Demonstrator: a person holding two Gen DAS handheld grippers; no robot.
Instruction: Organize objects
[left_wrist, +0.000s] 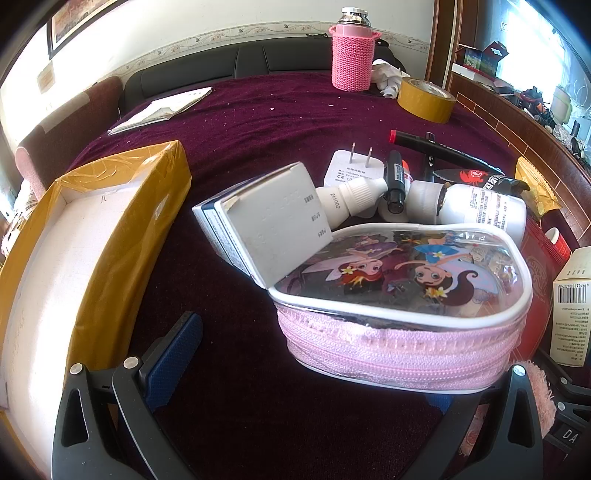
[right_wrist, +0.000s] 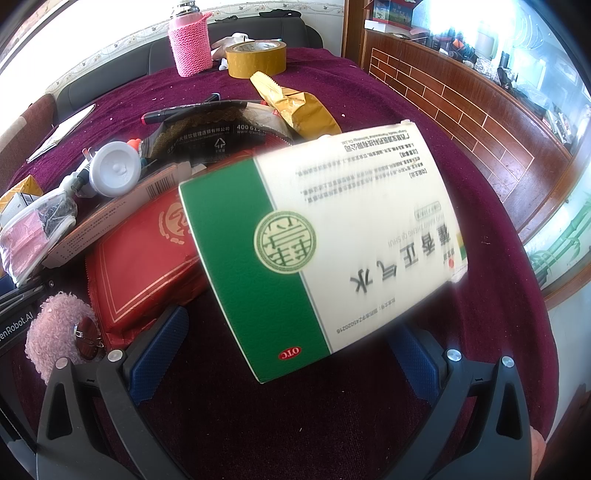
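While hanging wide open over the bench (left_wrist: 258, 122), straddles the near end of the pink pouch (left_wrist: 399, 339) with the left gripper (left_wrist: 314, 373): one pad well clear on bare cloth to the pouch's left, the other hidden behind its zip side, contact impossible to tell.

Left of the pouch: a dark strip of bare cloth, then the tall wall of the yellow-taped box (left_wrist: 110, 229), open on top and white inside. Beyond the pouch: clutter first, then broad empty cloth up to the pink knitted flask (left_wrist: 351, 55) and the tape roll (left_wrist: 424, 99). Right of the pouch: crowded, no free lane.

Leaning on the pouch's clear cartoon-printed top: a grey carton (left_wrist: 273, 221). Just behind the pouch: a dropper bottle (left_wrist: 351, 195), a white plug adapter (left_wrist: 351, 166) and a white bottle (left_wrist: 480, 210).

Far right of the pouch, between the widely spread fingers of the right gripper (right_wrist: 290, 325): a green-and-white carton (right_wrist: 314, 240), tilted and motion-blurred, clear of both pads, overlapping a red packet (right_wrist: 140, 258). Past the carton, away from the pouch: bare cloth out to the bench's curved edge.
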